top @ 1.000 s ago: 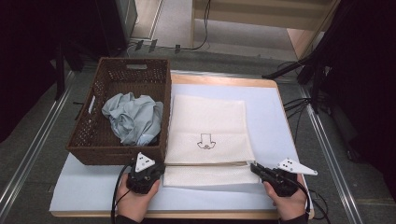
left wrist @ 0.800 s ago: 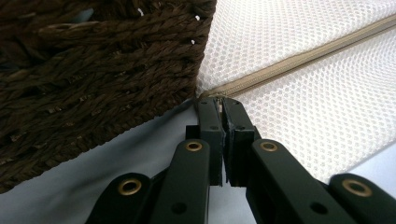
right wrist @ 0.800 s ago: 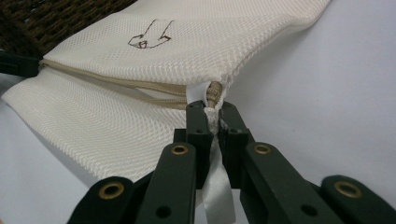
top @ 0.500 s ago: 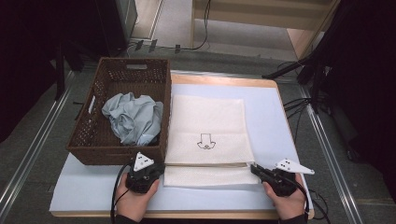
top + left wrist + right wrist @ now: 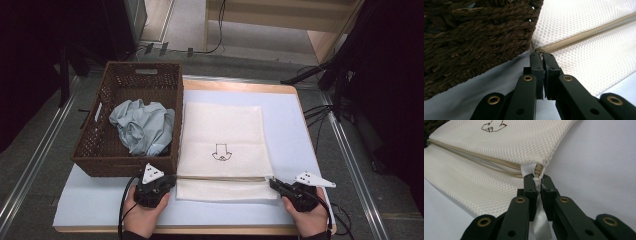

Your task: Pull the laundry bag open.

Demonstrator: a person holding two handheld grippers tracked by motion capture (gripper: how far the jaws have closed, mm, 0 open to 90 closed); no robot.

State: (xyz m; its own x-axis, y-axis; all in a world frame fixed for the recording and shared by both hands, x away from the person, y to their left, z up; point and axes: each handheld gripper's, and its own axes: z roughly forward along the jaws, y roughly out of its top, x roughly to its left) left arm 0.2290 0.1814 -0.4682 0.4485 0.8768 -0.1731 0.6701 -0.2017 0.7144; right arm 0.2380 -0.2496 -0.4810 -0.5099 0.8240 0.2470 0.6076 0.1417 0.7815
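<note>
We clamp the left claw (image 5: 542, 55) on the mesh bag's (image 5: 225, 145) zipper end beside the basket (image 5: 107, 145), the right claw (image 5: 537, 180) on its far corner tab.

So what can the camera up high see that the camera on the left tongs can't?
The high view alone takes in the crumpled blue cloth inside the basket, the little drawing on the mesh bag, and the right tongs. The left gripper view alone gives the close-up of the zipper end pinched in the left tongs. Both take in the basket, bag and table.
</note>
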